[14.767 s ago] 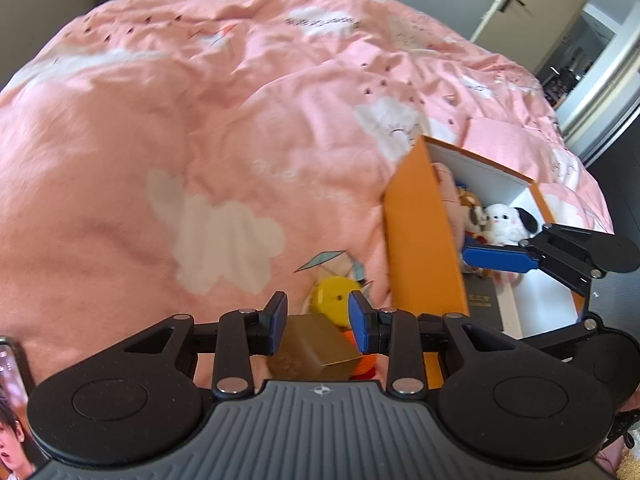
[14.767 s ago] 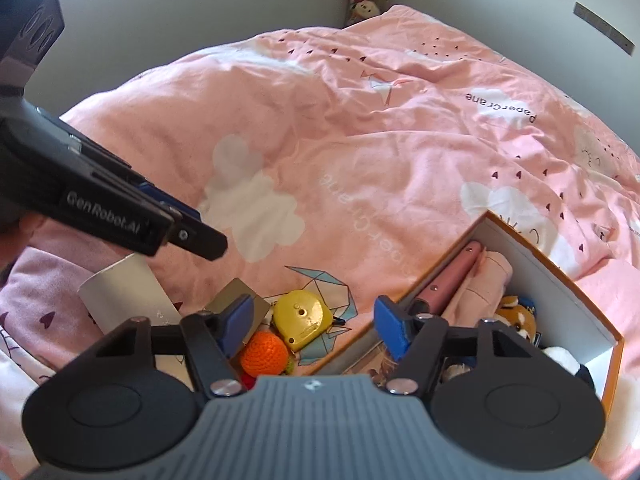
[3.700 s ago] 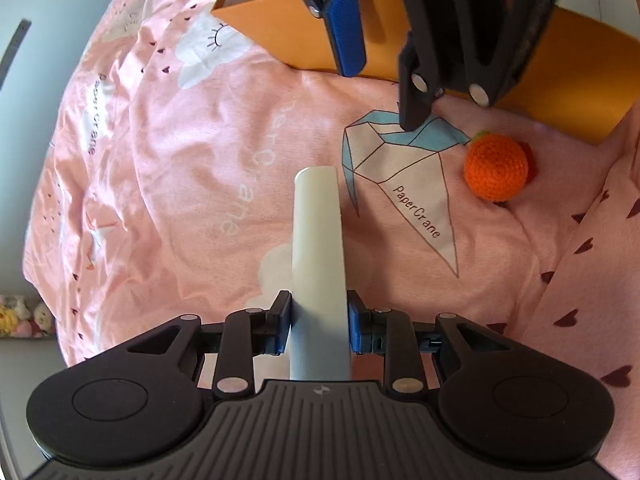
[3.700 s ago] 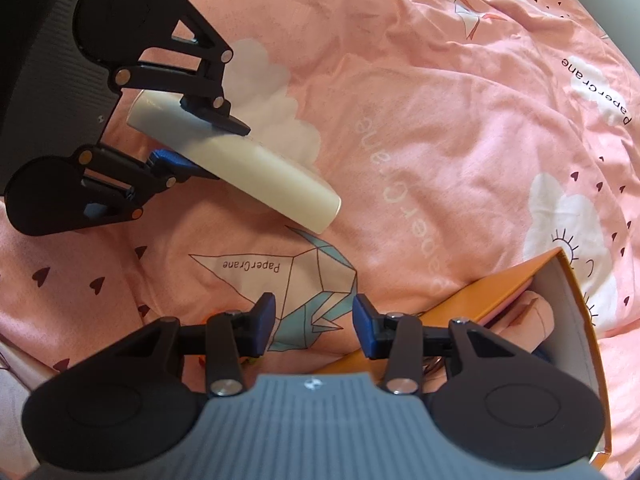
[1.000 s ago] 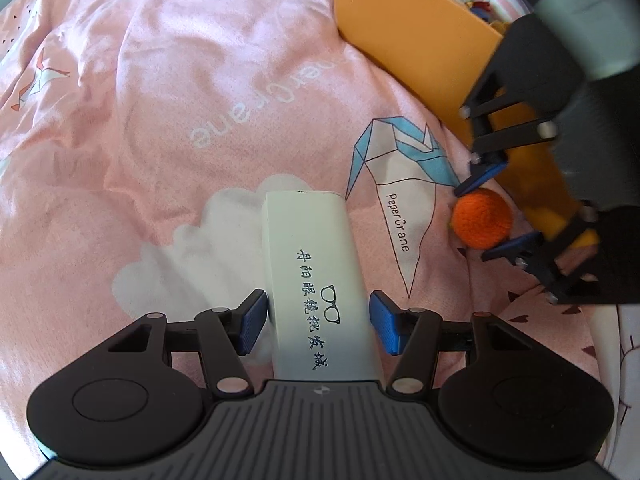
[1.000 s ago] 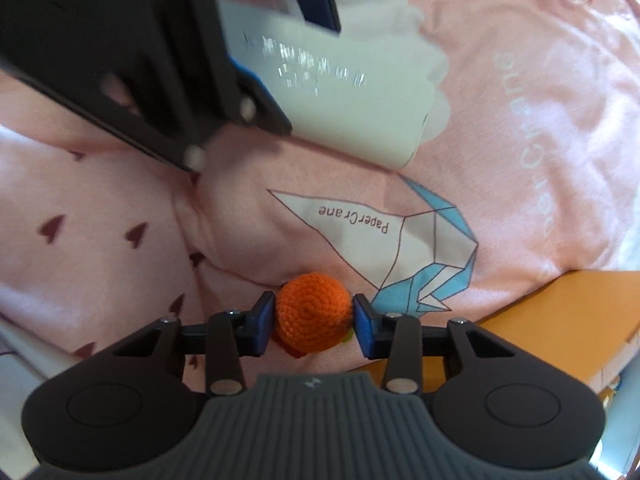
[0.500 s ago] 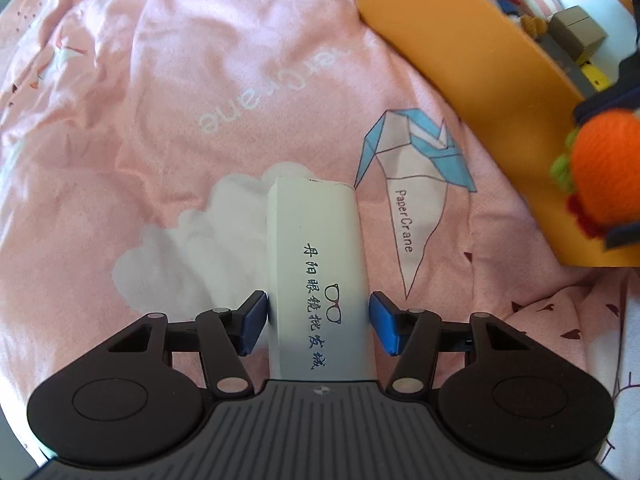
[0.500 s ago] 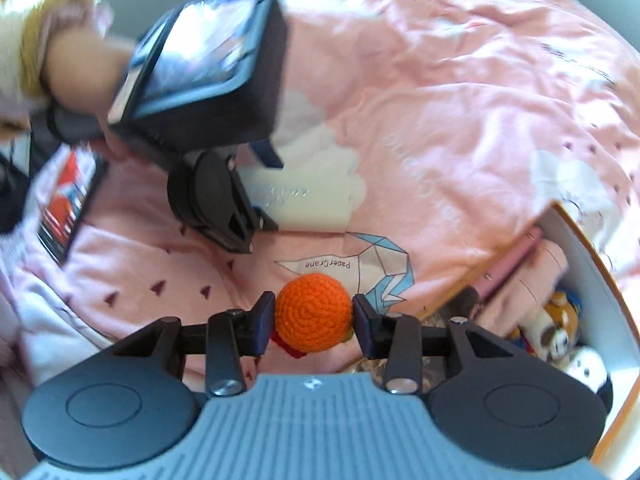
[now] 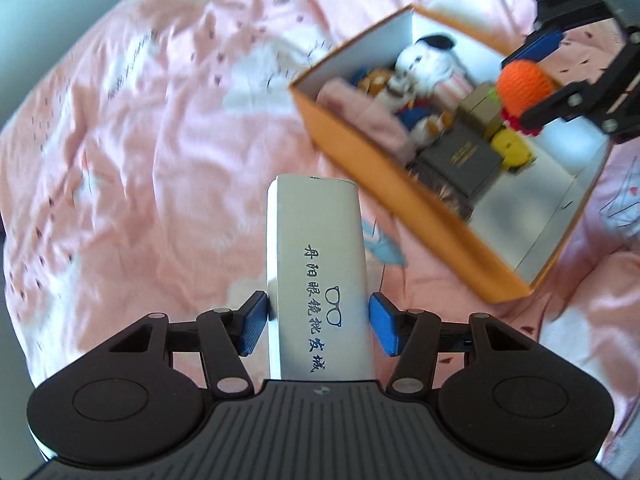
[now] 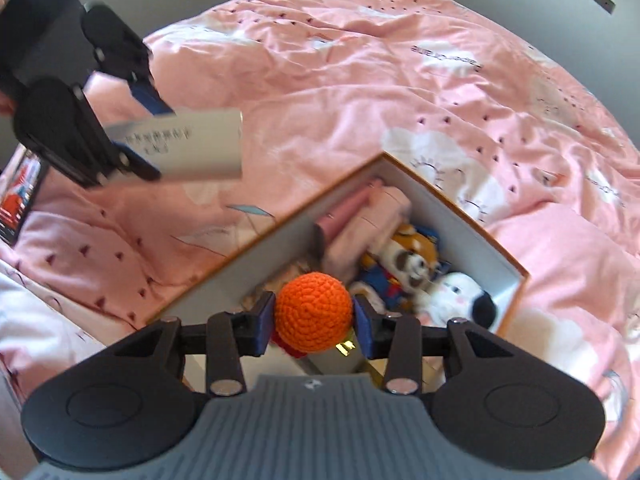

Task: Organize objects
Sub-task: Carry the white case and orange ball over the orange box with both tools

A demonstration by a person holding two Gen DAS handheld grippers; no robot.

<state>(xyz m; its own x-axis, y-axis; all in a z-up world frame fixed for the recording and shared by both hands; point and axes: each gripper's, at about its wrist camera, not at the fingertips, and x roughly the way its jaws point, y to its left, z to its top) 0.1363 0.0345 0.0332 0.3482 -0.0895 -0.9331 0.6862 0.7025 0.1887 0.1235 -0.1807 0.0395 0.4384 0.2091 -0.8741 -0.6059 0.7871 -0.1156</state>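
My left camera looks down along the white case (image 9: 320, 276), held between the blue pads of my left gripper (image 9: 318, 322); the pads sit at its sides, though a sliver of gap shows on the right, so I read it as gripped but lightly. This view alone shows the case's printed characters and glasses logo, and the box (image 9: 384, 168) interior from the far side: a dark case (image 9: 464, 158), a yellow thing (image 9: 510, 144) and tan blocks (image 9: 482, 106) beside the plush dog (image 9: 424, 60). My right camera hides those behind its own load, the orange ball (image 10: 313, 311), clamped tight between the pads of my right gripper (image 10: 314, 320) and hanging over the near end of the box (image 10: 516, 280). It shows instead the pink roll (image 10: 360, 220) and a second plush (image 10: 412, 256) by the dog (image 10: 460, 296), and my left gripper (image 10: 144, 132) raised over the pink quilt (image 10: 360, 100) left of the box, case (image 10: 188, 146) pointing toward the box. A phone (image 10: 20, 196) lies at the quilt's left edge.
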